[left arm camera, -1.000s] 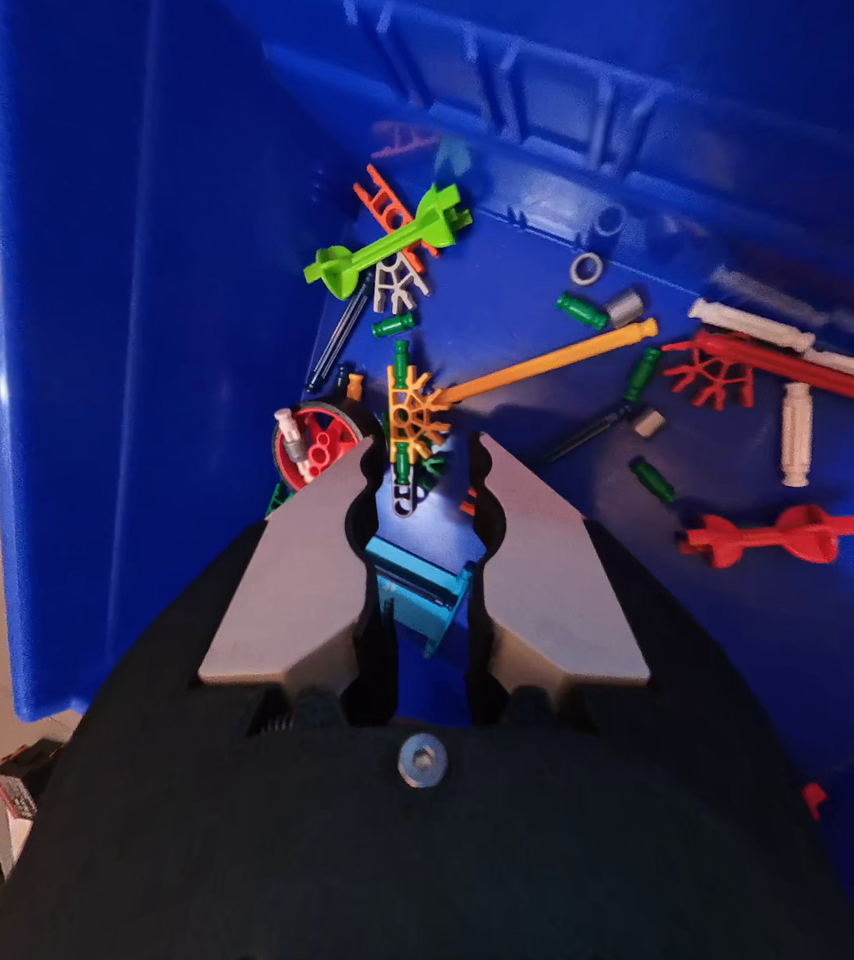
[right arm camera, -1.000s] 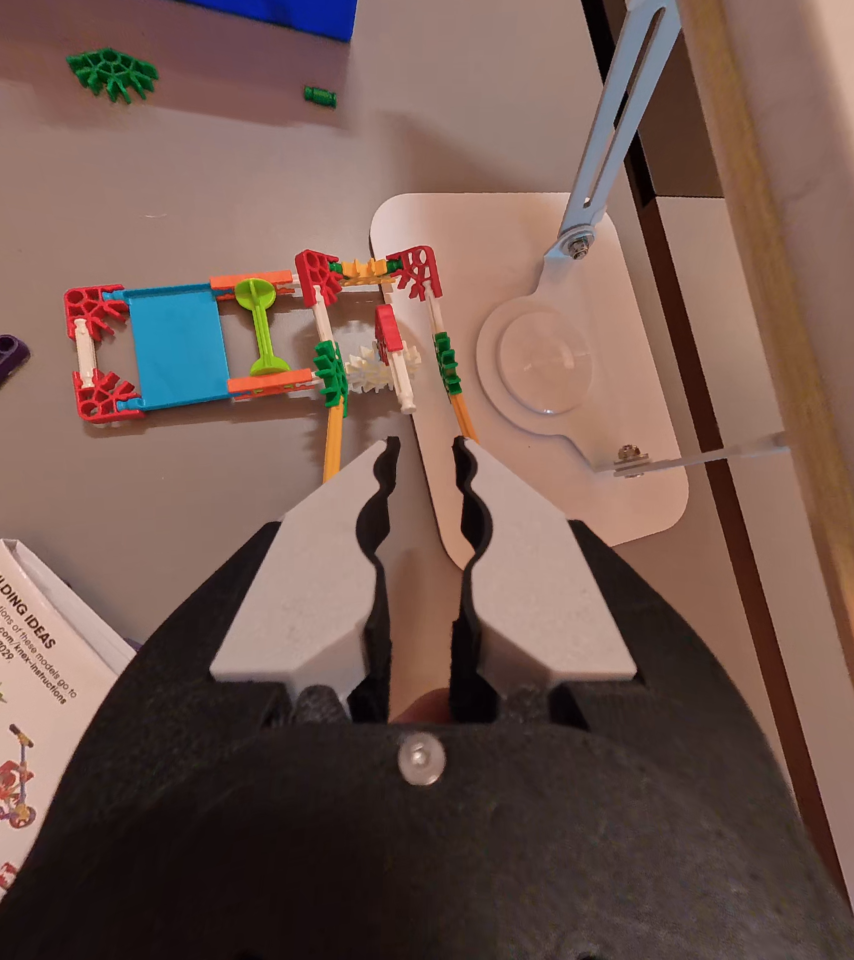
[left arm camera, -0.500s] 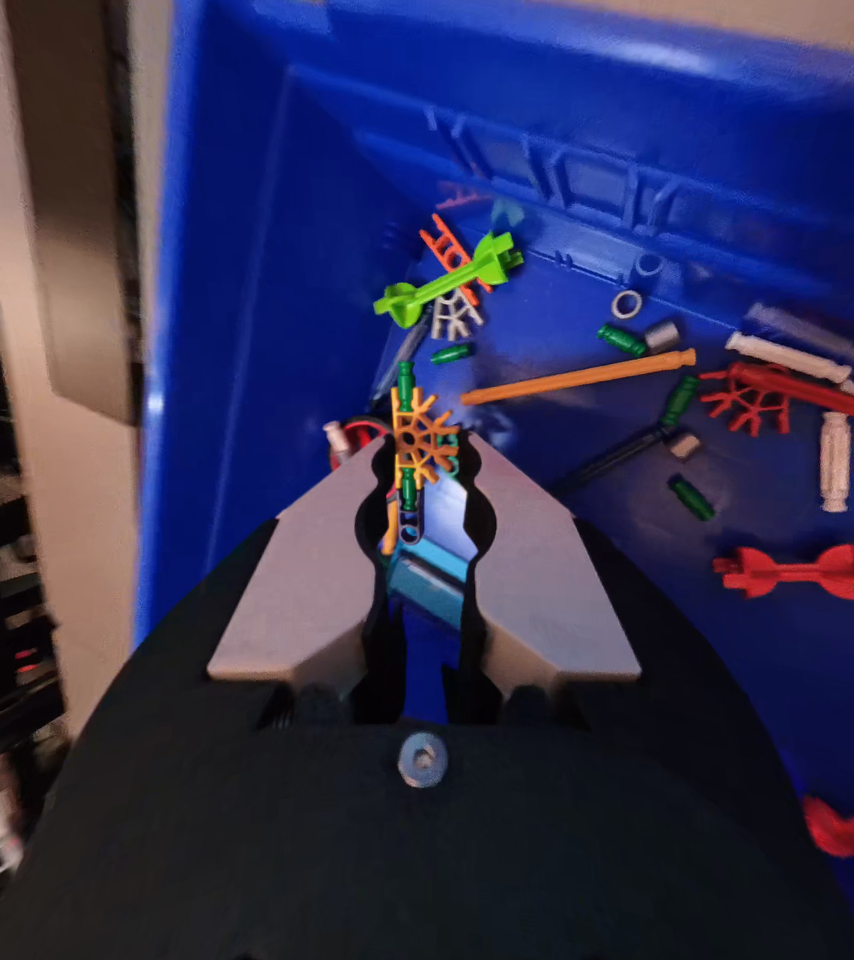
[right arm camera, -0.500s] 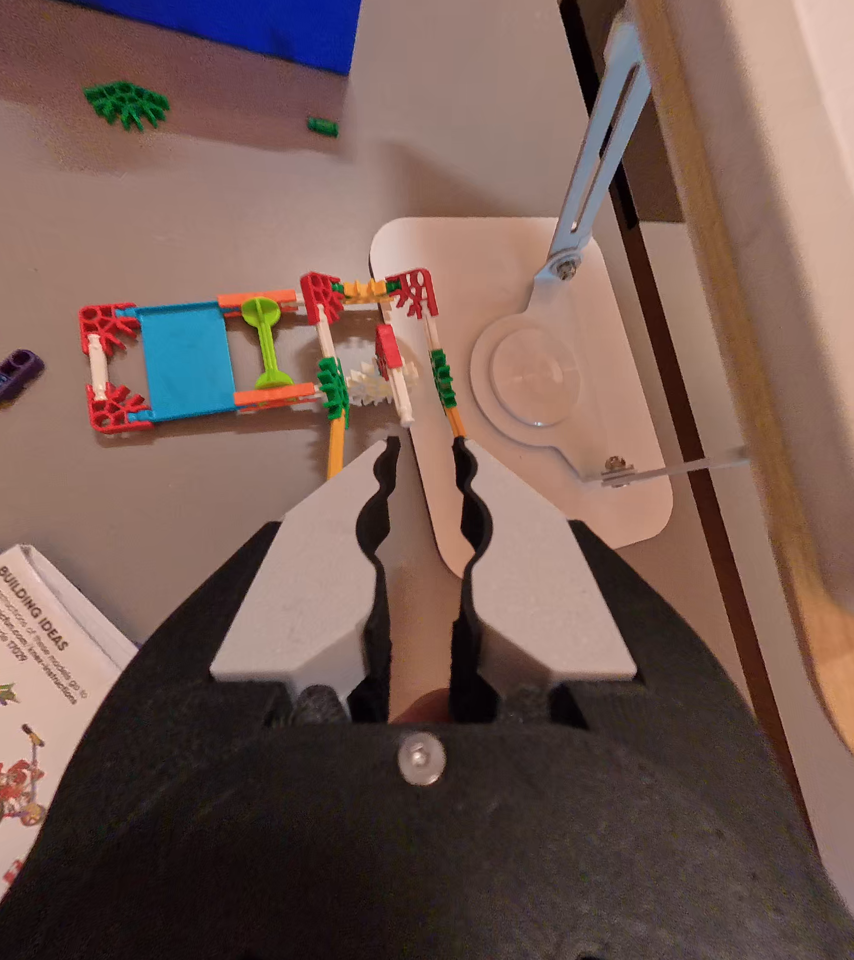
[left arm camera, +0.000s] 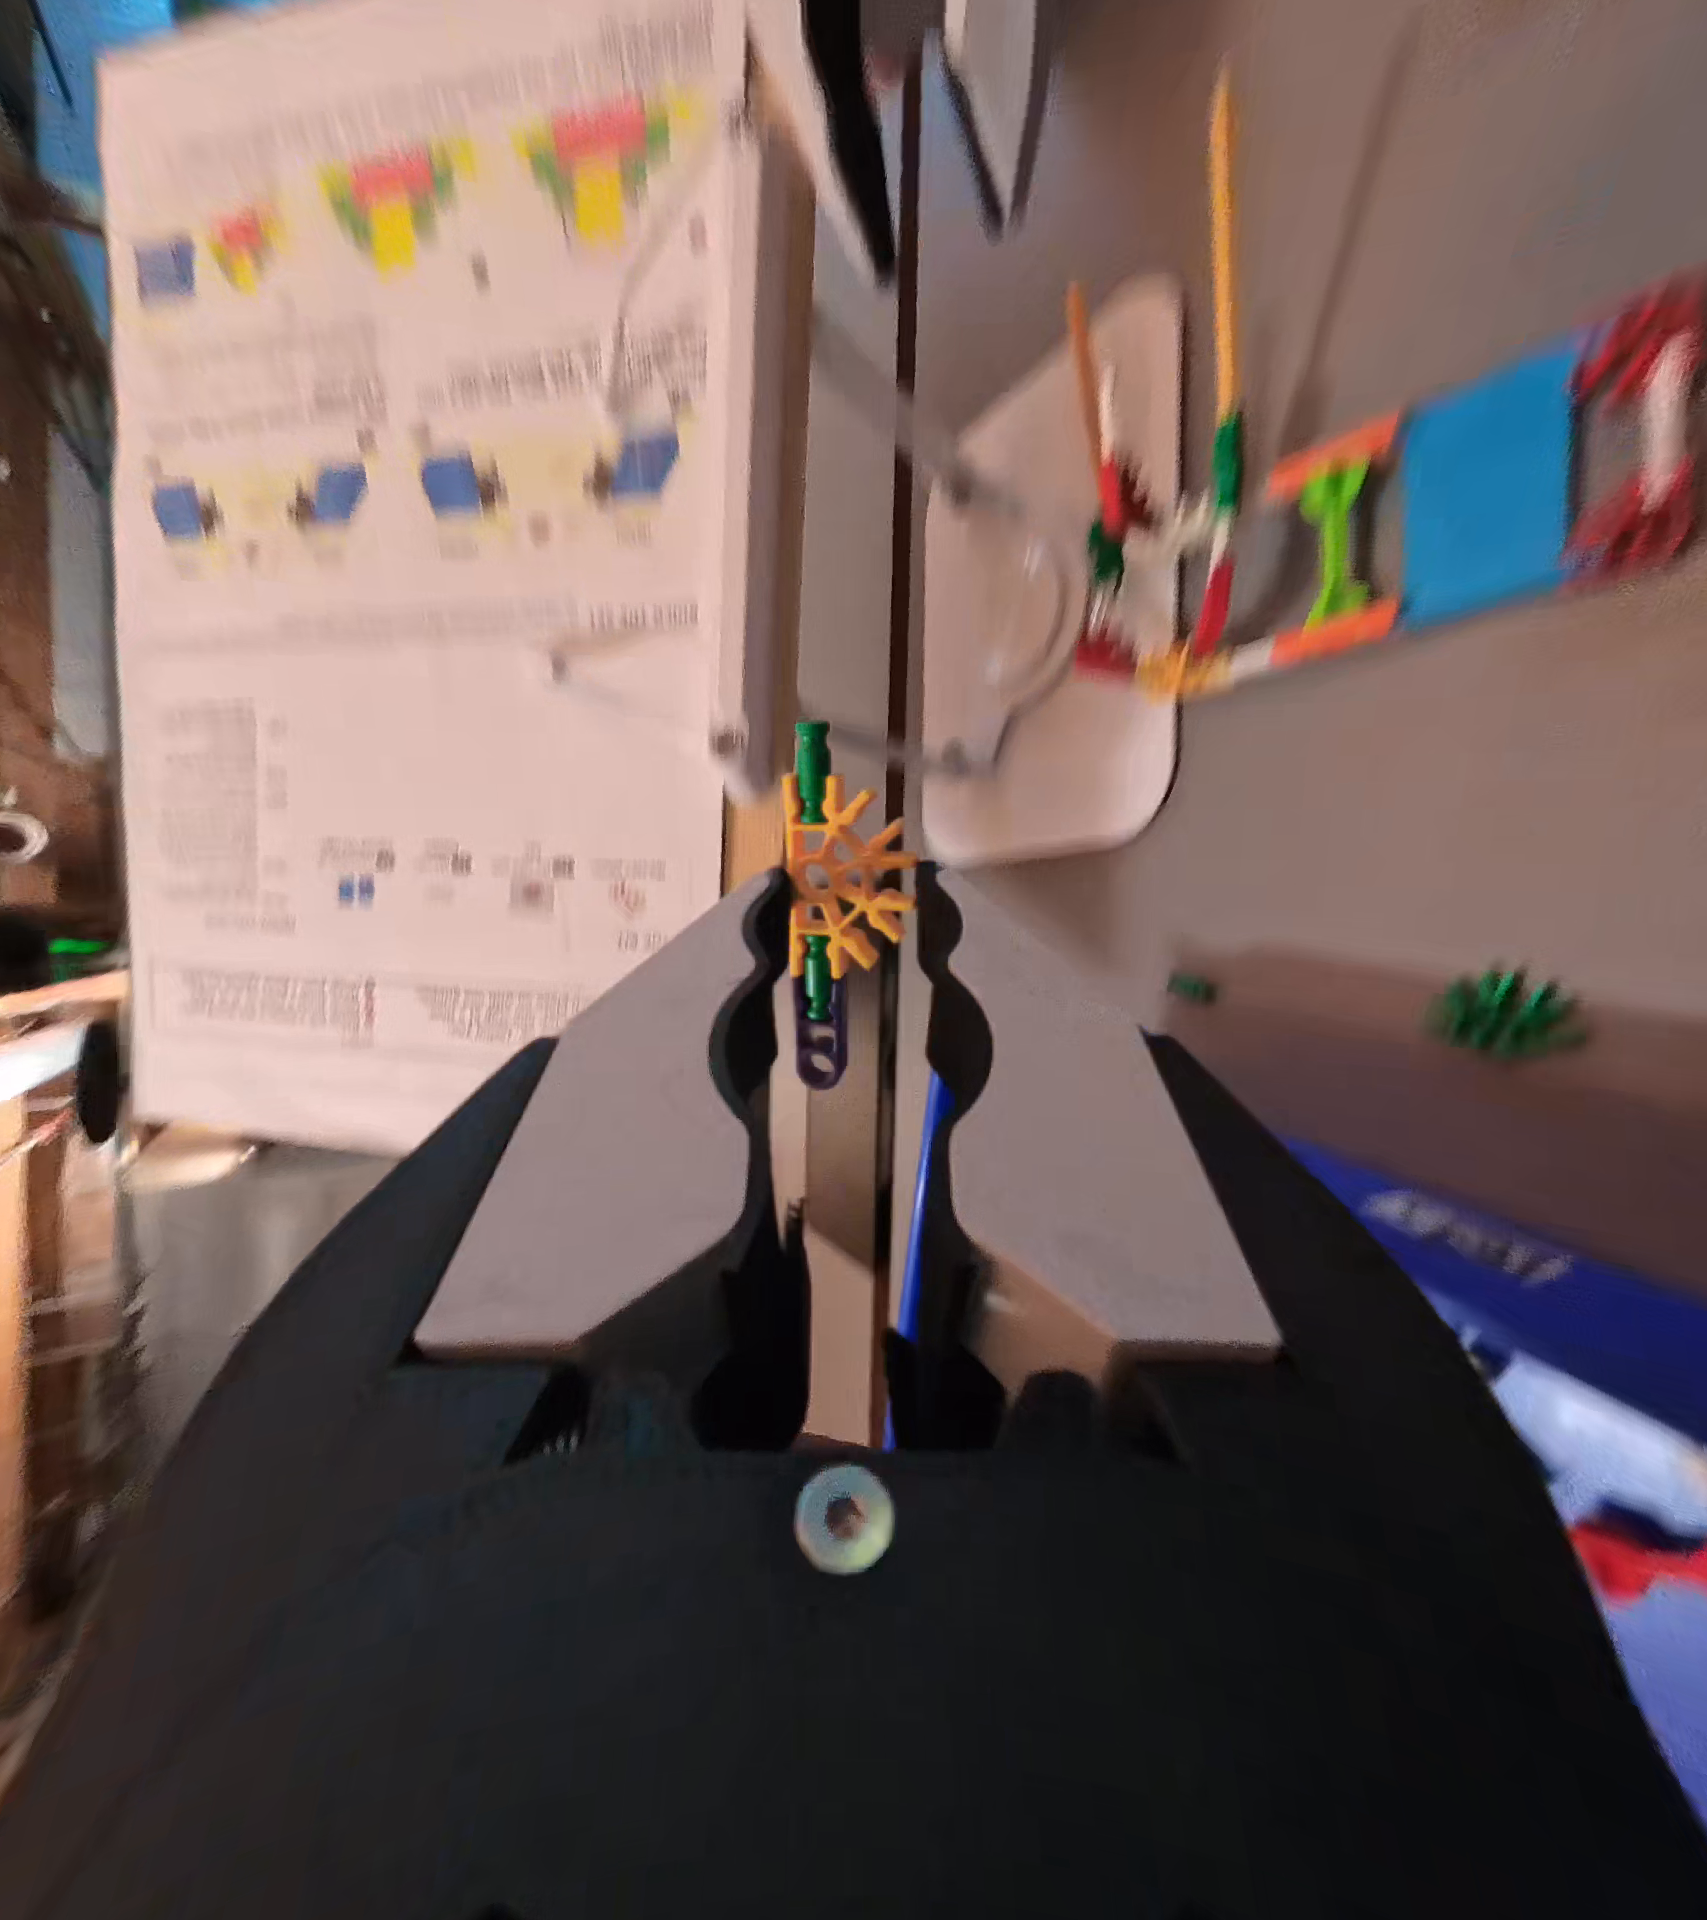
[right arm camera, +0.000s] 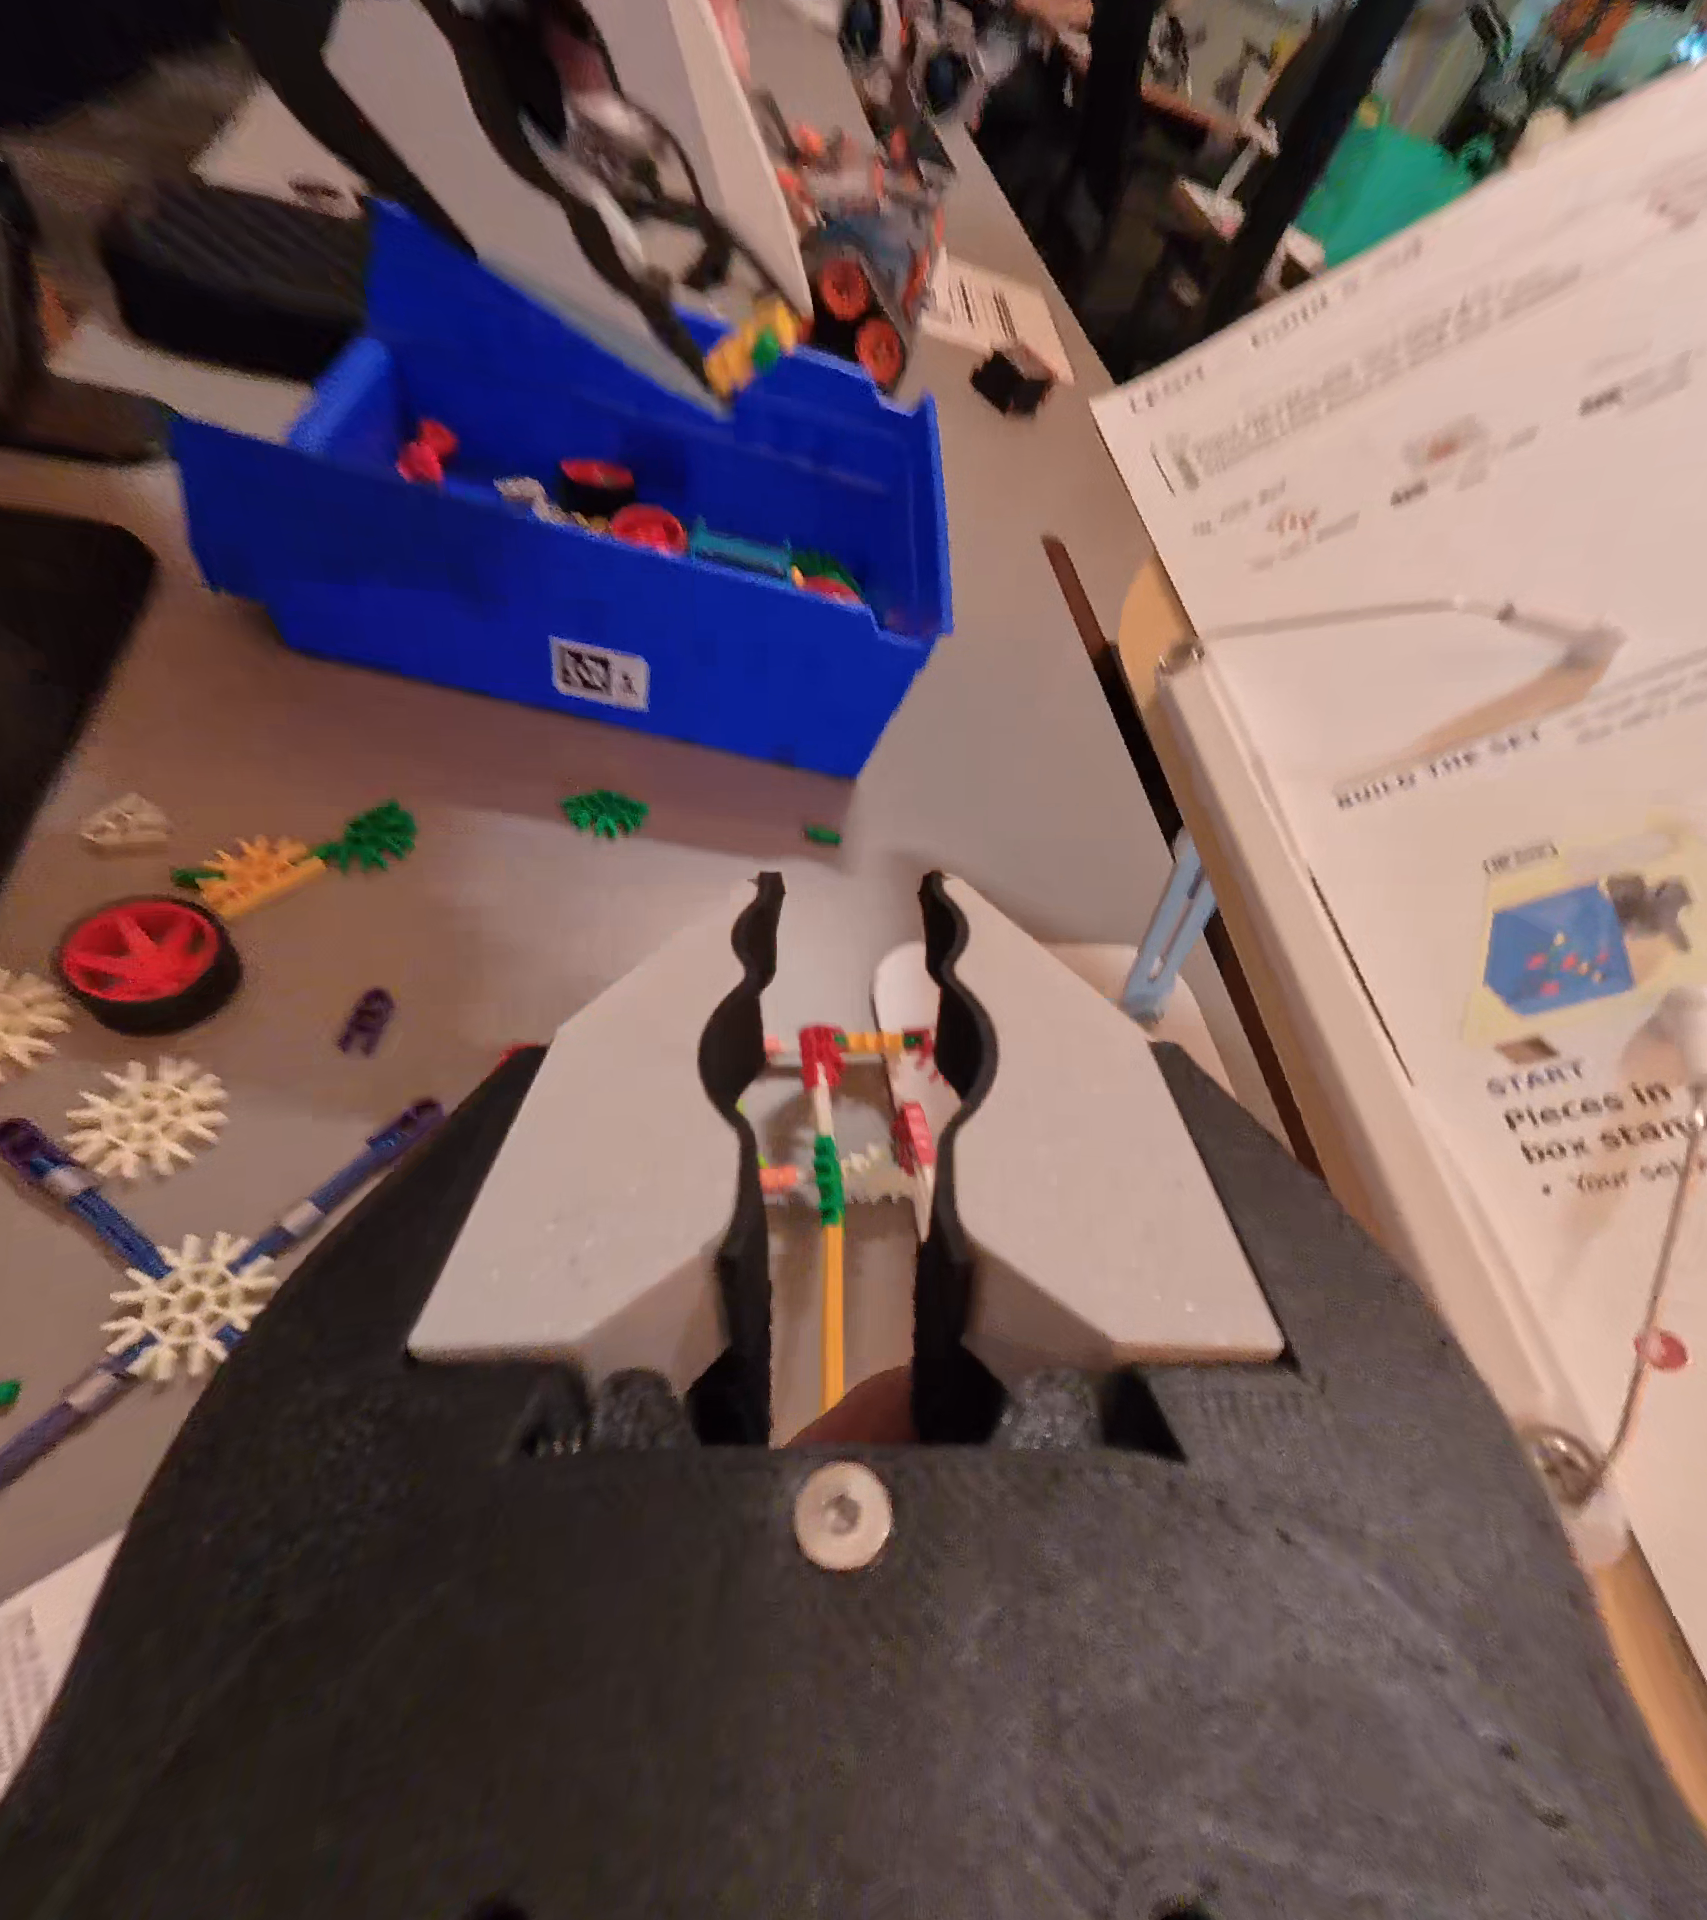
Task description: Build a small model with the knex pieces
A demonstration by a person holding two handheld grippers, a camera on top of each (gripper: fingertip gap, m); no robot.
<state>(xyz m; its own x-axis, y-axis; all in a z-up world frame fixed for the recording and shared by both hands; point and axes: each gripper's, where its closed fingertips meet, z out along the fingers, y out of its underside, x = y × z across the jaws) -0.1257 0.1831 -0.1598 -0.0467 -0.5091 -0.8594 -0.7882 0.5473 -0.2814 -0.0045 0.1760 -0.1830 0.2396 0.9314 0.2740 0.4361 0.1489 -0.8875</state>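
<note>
Left tongs point(left arm camera: 847, 883): clenched on a small assembly, an orange plastic snowflake-shaped connector point(left arm camera: 844, 891) with a short green rod point(left arm camera: 809, 764) through it and a dark purple clip point(left arm camera: 821, 1042) hanging beneath. The assembly sits at the tips, lifted clear of any surface. This view is tilted and motion-blurred. Behind the assembly stands a white printed instruction board point(left arm camera: 423, 540) on the left. To the right lies a grey bench point(left arm camera: 1451, 810) carrying a flat multi-coloured rod-and-connector frame with a light-blue panel point(left arm camera: 1483, 514); a green fan-shaped connector point(left arm camera: 1501, 1013) lies nearer.

Right tongs point(right arm camera: 849, 888): released, nothing between the tips, held above the bench point(right arm camera: 475, 935). Seen through the gap, the same frame point(right arm camera: 828, 1143) lies directly below, with its yellow rod point(right arm camera: 833, 1309) pointing toward the camera. On the near left are three white snowflake-shaped connectors point(right arm camera: 145, 1114), a red wheel with a black tyre point(right arm camera: 148, 961) and dark blue rods point(right arm camera: 80, 1210). At far centre sits a blue plastic bin point(right arm camera: 558, 603) holding loose parts. The left tongs appear above the bin's far rim with the orange assembly at their tips point(right arm camera: 740, 353). The instruction board point(right arm camera: 1514, 727) stands on the right.
</note>
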